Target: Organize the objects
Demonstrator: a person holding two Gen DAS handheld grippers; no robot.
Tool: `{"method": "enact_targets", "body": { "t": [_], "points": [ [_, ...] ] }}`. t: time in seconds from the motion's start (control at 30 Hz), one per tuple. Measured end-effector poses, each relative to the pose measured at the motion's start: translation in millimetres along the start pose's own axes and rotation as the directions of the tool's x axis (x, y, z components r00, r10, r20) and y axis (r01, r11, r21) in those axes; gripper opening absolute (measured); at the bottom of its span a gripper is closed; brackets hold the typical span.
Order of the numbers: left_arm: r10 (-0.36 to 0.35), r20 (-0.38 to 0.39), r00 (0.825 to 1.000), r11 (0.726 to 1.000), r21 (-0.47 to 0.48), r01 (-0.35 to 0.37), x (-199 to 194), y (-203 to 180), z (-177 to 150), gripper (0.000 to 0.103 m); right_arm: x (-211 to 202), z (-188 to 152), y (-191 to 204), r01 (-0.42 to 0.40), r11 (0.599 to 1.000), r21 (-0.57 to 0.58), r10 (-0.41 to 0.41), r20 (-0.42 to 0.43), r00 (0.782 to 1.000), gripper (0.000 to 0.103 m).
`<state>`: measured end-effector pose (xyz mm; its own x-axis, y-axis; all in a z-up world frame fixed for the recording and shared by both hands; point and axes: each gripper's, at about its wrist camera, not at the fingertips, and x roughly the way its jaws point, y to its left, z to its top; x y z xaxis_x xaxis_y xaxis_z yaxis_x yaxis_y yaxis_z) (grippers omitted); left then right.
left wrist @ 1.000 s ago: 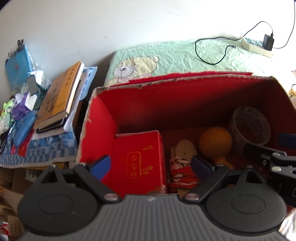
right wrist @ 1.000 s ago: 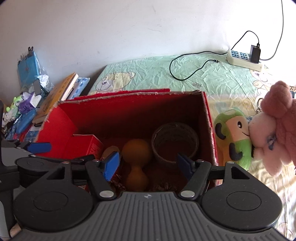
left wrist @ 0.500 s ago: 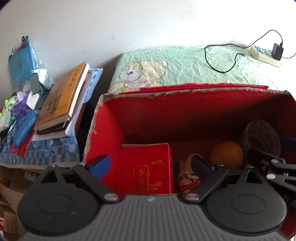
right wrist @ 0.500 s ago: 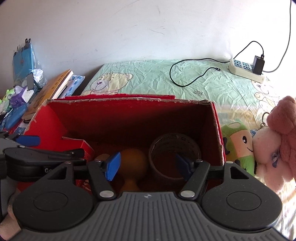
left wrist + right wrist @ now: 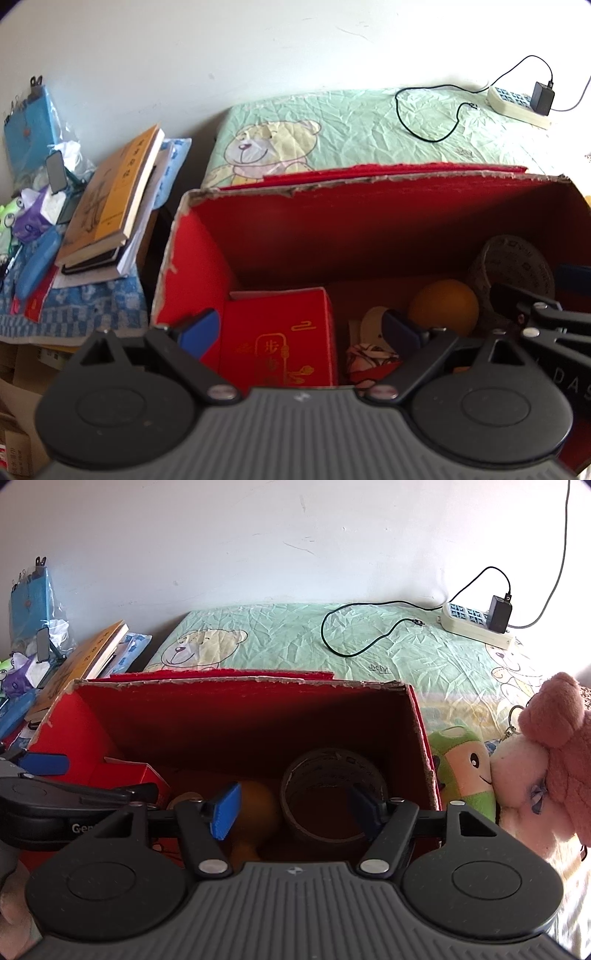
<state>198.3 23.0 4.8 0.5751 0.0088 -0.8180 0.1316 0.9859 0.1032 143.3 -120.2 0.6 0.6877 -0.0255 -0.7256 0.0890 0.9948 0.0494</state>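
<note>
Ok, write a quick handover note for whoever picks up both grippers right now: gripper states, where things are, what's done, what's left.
Left gripper: open, empty, over the near edge of the red box.
Right gripper: open, empty, over the same box, tape roll side.
In the box: small red carton at left, orange gourd in the middle, tape roll at right, a patterned item beside the carton.
Left out: green plush and pink plush on the bed, right of the box.
Likely next: right gripper takes the green plush.

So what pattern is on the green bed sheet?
Bed sheet: cartoon teddy bears, clearest in the right wrist view.
</note>
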Motion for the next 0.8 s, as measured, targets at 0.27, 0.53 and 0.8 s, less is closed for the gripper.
{"method": "enact_targets", "body": {
  "t": [0.27, 0.53, 0.8],
  "points": [
    [0.011, -0.007, 1.000, 1.000, 0.005, -0.011, 0.8, 0.1, 0.3, 0.094, 1.3, -0.3, 2.1, 0.020, 1.000, -0.011, -0.021, -0.008, 1.000, 0.068],
    [0.029, -0.010, 1.000, 0.999, 0.019, -0.029, 2.2, -2.2, 0.7, 0.095, 0.9, -1.2, 2.3, 0.017, 1.000, -0.011, -0.017, -0.003, 1.000, 0.068],
    [0.060, -0.002, 0.998, 0.998, 0.034, -0.060, 1.8, -5.1, -0.1, 0.095, 1.7, -0.4, 2.0, 0.022, 1.000, -0.010, -0.022, 0.002, 1.000, 0.068]
  ]
}}
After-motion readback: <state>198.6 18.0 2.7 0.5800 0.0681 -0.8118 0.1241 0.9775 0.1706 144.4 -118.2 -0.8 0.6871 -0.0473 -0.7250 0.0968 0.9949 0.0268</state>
